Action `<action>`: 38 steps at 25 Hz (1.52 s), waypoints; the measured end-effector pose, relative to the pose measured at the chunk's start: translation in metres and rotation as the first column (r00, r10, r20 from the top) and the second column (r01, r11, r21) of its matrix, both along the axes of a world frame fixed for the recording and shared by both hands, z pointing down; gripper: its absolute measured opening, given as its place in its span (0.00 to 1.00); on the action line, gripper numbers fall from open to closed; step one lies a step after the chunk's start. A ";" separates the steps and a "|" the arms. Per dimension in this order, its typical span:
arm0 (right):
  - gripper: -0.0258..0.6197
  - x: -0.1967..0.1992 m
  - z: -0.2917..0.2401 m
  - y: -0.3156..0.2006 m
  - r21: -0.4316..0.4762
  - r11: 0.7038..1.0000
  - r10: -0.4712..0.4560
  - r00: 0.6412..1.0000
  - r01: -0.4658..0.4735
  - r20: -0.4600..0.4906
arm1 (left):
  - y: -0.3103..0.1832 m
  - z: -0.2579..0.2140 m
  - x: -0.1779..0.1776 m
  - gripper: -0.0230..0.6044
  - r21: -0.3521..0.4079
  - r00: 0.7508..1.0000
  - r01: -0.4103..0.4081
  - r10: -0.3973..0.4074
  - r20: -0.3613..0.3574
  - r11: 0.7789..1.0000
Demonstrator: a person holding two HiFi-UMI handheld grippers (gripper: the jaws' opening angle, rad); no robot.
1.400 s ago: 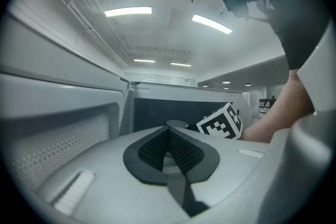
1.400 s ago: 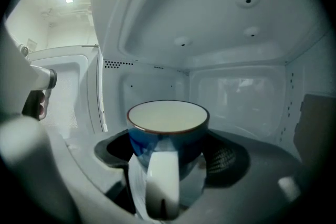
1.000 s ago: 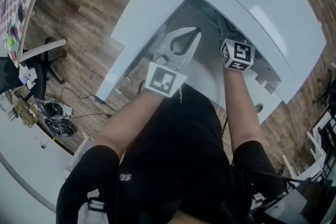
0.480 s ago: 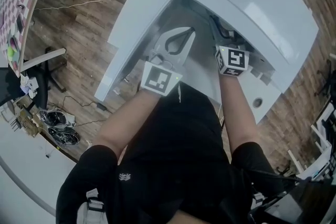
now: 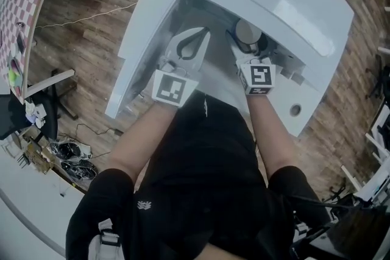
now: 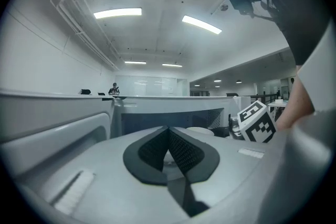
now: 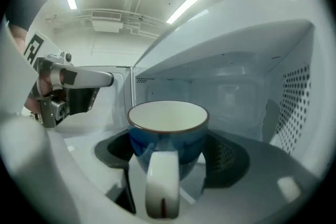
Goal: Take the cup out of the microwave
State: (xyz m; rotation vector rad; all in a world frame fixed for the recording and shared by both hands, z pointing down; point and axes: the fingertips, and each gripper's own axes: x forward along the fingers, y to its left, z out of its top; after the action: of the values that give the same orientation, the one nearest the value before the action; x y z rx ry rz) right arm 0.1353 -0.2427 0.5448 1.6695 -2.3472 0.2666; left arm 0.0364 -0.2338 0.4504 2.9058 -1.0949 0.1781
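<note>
The right hand-held gripper (image 7: 169, 153) grasps the blue cup (image 7: 168, 131) between its jaws, with the microwave (image 7: 252, 86) cavity just beyond them. To its left, the left hand-held gripper (image 6: 168, 136) is clenched on nothing. A tilt, or a knock against the cavity's edge, could make the smooth cup slip.

Head view: overhead, facing steeply down onto white box-shaped microwave (image 5: 280, 3). Left gripper view: low, tilted upward. Right gripper view: close, facing microwave cavity. Shared by head and right views: blue ceramic cup (image 7: 168, 136).
</note>
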 end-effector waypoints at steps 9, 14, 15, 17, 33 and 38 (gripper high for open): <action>0.64 -0.008 -0.021 0.034 0.002 0.998 -0.063 0.997 0.063 0.033 | 0.003 -0.015 0.004 0.04 0.004 1.000 0.009 -0.009 0.026 1.000; 0.64 -0.013 -0.035 0.050 -0.002 0.996 -0.090 0.996 0.090 0.026 | 0.005 -0.022 0.004 0.04 0.020 0.999 0.005 -0.005 0.042 1.000; 0.64 -0.012 -0.038 0.053 -0.005 0.996 -0.087 0.996 0.087 0.031 | 0.005 -0.023 0.004 0.04 0.018 0.999 0.007 -0.008 0.042 1.000; 0.64 -0.006 -0.046 0.058 -0.010 0.997 -0.078 0.996 0.079 0.043 | 0.007 -0.026 0.006 0.04 0.018 0.999 0.004 -0.005 0.042 1.000; 0.64 0.034 -0.142 0.094 0.043 0.999 -0.018 0.996 0.014 0.087 | 0.021 -0.073 0.036 0.04 0.079 0.997 -0.078 0.075 0.036 0.994; 0.64 0.045 -0.165 0.111 0.058 0.998 -0.025 0.996 0.020 0.084 | 0.024 -0.093 0.046 0.04 0.100 0.995 -0.095 0.093 0.027 0.990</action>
State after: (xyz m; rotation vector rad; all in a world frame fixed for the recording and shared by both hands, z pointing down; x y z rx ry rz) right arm 0.1802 -0.1321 0.3795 1.6882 -2.4559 0.2741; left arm 0.0823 -0.2102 0.3577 3.0551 -0.9990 0.1624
